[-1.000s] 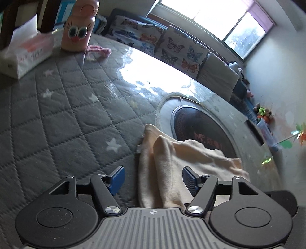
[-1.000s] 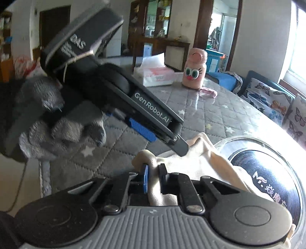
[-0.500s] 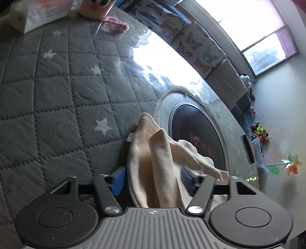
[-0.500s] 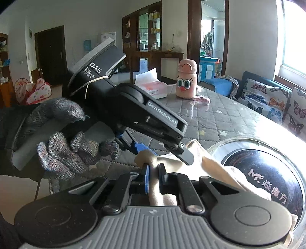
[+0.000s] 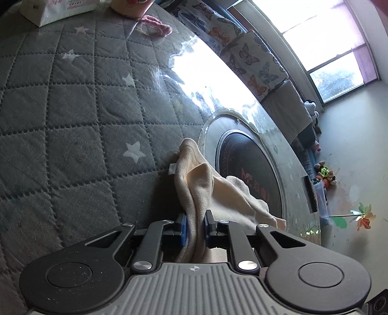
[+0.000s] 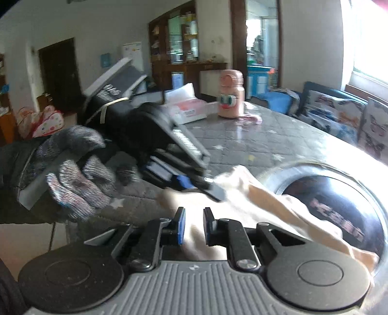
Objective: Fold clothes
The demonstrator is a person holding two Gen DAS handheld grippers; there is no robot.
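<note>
A cream cloth (image 5: 201, 179) lies bunched on the grey quilted table cover (image 5: 72, 121), partly over a round dark hob (image 5: 249, 184). My left gripper (image 5: 196, 218) is closing, and its pads pinch an upright fold of the cloth. The right wrist view is blurred. There, a gloved hand (image 6: 72, 179) holds the left gripper (image 6: 213, 191), whose tips are on the cloth (image 6: 266, 201). My right gripper (image 6: 194, 213) sits at the cloth's near edge. Its jaws are opening by a little, with cloth filling the narrow gap between the pads.
A tissue box (image 5: 55, 12), a pink bottle with cartoon eyes (image 6: 230, 99) and a pink hair tie (image 5: 157, 24) stand at the far end of the table. Butterfly cushions (image 5: 242, 53) line a sofa under the window beyond the table's edge.
The left jaws came together from wide apart onto the cloth fold, and that gripper rolled. The right gripper shifted sideways, and its gap widened slightly.
</note>
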